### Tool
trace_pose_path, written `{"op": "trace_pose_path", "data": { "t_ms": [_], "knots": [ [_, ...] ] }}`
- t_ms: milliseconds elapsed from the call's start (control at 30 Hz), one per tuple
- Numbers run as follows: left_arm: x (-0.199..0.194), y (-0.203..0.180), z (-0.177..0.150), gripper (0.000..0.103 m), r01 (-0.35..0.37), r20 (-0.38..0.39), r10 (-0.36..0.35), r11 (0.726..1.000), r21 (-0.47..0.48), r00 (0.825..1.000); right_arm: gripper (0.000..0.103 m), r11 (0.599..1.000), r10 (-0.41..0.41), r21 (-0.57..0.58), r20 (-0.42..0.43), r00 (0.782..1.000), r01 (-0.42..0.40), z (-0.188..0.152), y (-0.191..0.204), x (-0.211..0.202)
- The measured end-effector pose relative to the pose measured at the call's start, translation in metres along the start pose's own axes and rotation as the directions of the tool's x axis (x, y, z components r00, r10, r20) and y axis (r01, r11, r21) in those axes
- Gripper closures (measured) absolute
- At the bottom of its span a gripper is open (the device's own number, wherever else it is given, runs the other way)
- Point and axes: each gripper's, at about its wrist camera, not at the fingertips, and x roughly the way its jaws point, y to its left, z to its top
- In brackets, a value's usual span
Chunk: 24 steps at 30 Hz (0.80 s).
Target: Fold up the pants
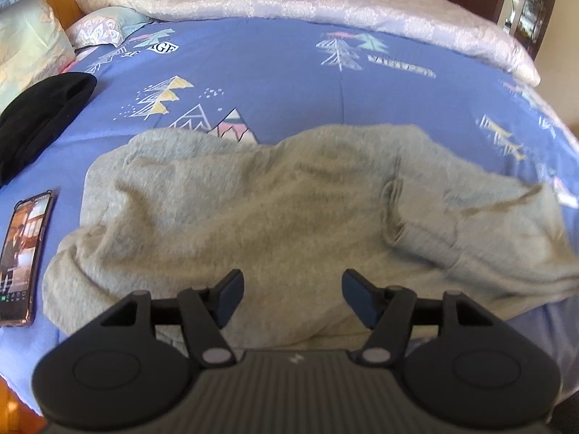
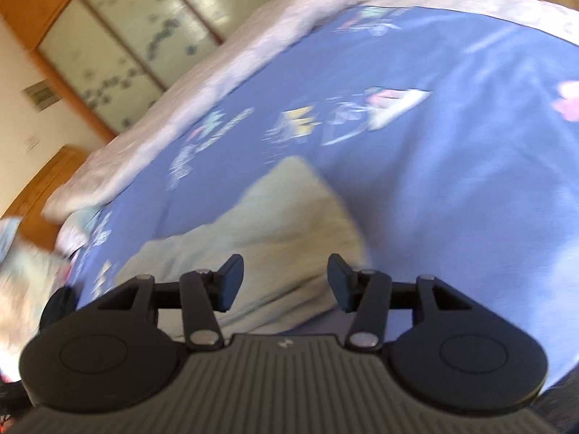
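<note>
Grey fleece pants lie bunched in a wide heap on the blue patterned bed sheet. My left gripper hovers over their near edge, jaws apart, with only loose cloth showing in the gap and nothing pinched. In the tilted, blurred right wrist view the same grey pants show as a pale fold on the blue sheet. My right gripper stands open above that fold, its pads clear of the fabric.
A phone with a lit screen lies on the sheet at the left. A black garment sits beyond it. A pale quilt is rolled along the far side, with pillows at the far left. Wooden sliding doors stand behind the bed.
</note>
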Motion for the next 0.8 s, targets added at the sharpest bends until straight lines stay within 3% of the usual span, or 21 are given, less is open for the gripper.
{"op": "trace_pose_path", "data": {
  "t_ms": [100, 233, 267, 300, 333, 400, 500, 600, 700, 800],
  "knots": [
    [-0.011, -0.006, 0.01, 0.041, 0.032, 0.029, -0.032, 0.999, -0.004, 0.999, 0.045, 0.998, -0.055, 0.043, 0.005, 0.999, 0.054, 0.001, -0.019, 0.007],
    [-0.023, -0.027, 0.028, 0.038, 0.108, 0.049, -0.11, 0.994, 0.026, 0.993, 0.043, 0.997, -0.05, 0.053, -0.041, 0.998, 0.052, -0.003, -0.025, 0.025],
    [-0.024, -0.035, 0.033, 0.036, 0.134, 0.047, -0.136, 0.99, 0.038, 0.99, 0.049, 0.999, -0.047, 0.021, -0.04, 0.998, 0.048, -0.004, -0.021, 0.026],
    [-0.024, -0.043, 0.037, 0.035, 0.162, 0.041, -0.164, 0.985, 0.052, 0.986, 0.079, 0.999, -0.041, -0.017, -0.057, 0.998, 0.04, -0.005, -0.014, 0.029],
    [-0.024, -0.052, 0.042, 0.033, 0.19, 0.033, -0.192, 0.98, 0.063, 0.981, 0.085, 0.999, -0.021, -0.04, -0.083, 0.996, 0.018, -0.006, -0.008, 0.032],
    [-0.022, -0.072, 0.051, 0.026, 0.265, 0.005, -0.267, 0.96, 0.085, 0.964, 0.085, 0.994, 0.009, -0.107, -0.055, 0.998, -0.015, -0.012, 0.011, 0.026],
    [-0.015, -0.106, 0.062, 0.02, 0.359, -0.047, -0.356, 0.925, 0.122, 0.933, 0.086, 0.954, 0.034, -0.297, 0.004, 0.999, -0.032, -0.028, 0.05, 0.011],
    [-0.005, -0.142, 0.068, 0.02, 0.375, -0.085, -0.365, 0.909, 0.182, 0.927, 0.085, 0.892, 0.057, -0.45, 0.027, 0.998, -0.039, -0.047, 0.078, 0.003],
    [0.004, -0.173, 0.07, 0.02, 0.415, -0.141, -0.392, 0.881, 0.227, 0.909, 0.085, 0.833, 0.077, -0.551, 0.029, 0.997, -0.048, -0.062, 0.094, -0.001],
    [0.014, -0.196, 0.068, 0.029, 0.378, -0.147, -0.349, 0.88, 0.288, 0.925, 0.086, 0.798, 0.107, -0.599, 0.033, 0.994, -0.066, -0.07, 0.103, -0.006]
  ]
}}
